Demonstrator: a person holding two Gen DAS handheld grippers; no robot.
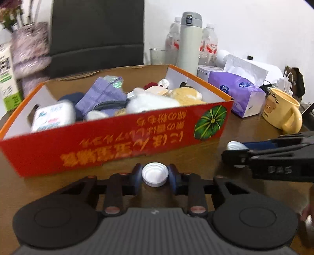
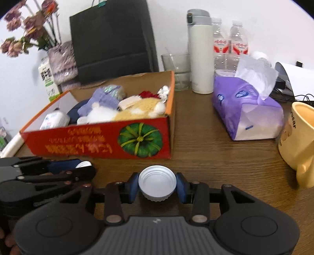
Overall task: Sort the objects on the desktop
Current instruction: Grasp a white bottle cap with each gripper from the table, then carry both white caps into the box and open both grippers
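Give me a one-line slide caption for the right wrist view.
Right gripper clamps a white bottle cap above the wooden table, facing the red box.

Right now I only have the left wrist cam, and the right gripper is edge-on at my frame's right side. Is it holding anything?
Observer: Yes. Like your left gripper on its small cap, the right gripper clamps a wide white cap between both blue pads, open side up.
Operator: Blur at my top left?
Observer: Pinkish flowers in a wrapped vase beside a carton.
Operator: Top of the black bag?
Observer: Handles pinched by a green clip.
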